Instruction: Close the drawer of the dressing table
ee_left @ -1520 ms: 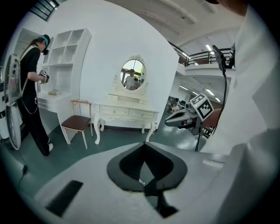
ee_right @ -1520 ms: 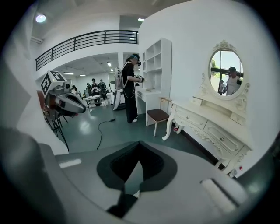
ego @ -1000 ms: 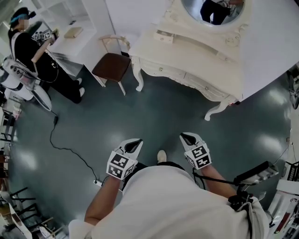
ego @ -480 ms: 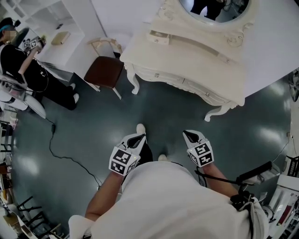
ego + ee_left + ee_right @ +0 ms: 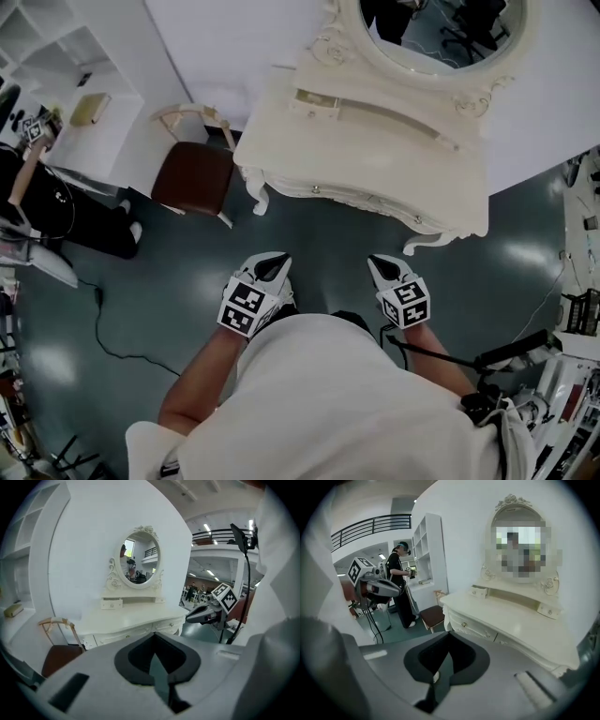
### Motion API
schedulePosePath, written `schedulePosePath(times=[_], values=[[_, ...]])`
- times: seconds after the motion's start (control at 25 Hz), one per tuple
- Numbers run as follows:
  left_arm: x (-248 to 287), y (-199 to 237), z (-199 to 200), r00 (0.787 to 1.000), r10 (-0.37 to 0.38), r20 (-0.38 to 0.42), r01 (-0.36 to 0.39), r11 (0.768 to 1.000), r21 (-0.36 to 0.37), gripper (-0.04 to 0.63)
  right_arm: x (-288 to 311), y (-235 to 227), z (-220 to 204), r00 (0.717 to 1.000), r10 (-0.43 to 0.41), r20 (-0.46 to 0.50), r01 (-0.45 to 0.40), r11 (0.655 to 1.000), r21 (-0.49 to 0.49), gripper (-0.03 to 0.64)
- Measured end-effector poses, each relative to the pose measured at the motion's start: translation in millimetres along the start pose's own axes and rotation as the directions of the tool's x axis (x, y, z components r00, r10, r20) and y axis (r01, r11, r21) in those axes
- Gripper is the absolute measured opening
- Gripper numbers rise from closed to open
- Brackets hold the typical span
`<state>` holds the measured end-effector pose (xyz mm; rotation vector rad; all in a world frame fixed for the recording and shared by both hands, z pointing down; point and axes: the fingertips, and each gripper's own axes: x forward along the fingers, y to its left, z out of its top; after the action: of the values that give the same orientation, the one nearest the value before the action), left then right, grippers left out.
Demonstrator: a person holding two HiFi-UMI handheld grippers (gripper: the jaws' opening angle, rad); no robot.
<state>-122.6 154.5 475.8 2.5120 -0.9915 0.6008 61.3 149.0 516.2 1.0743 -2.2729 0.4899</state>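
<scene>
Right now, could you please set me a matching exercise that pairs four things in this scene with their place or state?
Things:
1. chair
2. mirror
3. small drawer
4. left tongs

Descriptions:
A. shut, with nothing between them
B. oval, above the dressing table
C. brown seat, to the table's left in the head view
D. sticking out a little, not pushed in

Pairs: 1-C, 2-B, 3-D, 4-A

The cream, carved dressing table [image 5: 375, 155] stands upright, far ahead and slightly right. Its small upper-left drawer [image 5: 315, 101] juts out, open.
</scene>
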Motion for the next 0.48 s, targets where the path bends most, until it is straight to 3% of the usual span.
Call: schedulePosePath(times=[0.2, 0.48], values=[[32, 68, 6, 1.000, -0.022, -0.013, 0.022, 1.000, 0.003, 0.003, 35, -9, 29, 0.999, -0.047, 0.004, 0.047, 0.999, 0.024, 0.002], [96, 128, 29, 1.000, 0.002, -0.023, -0.002, 1.000, -0.027, 0.003, 61, -55, 52, 0.996, -0.084, -0.007, 0.084, 0.995, 0.053, 0.002]])
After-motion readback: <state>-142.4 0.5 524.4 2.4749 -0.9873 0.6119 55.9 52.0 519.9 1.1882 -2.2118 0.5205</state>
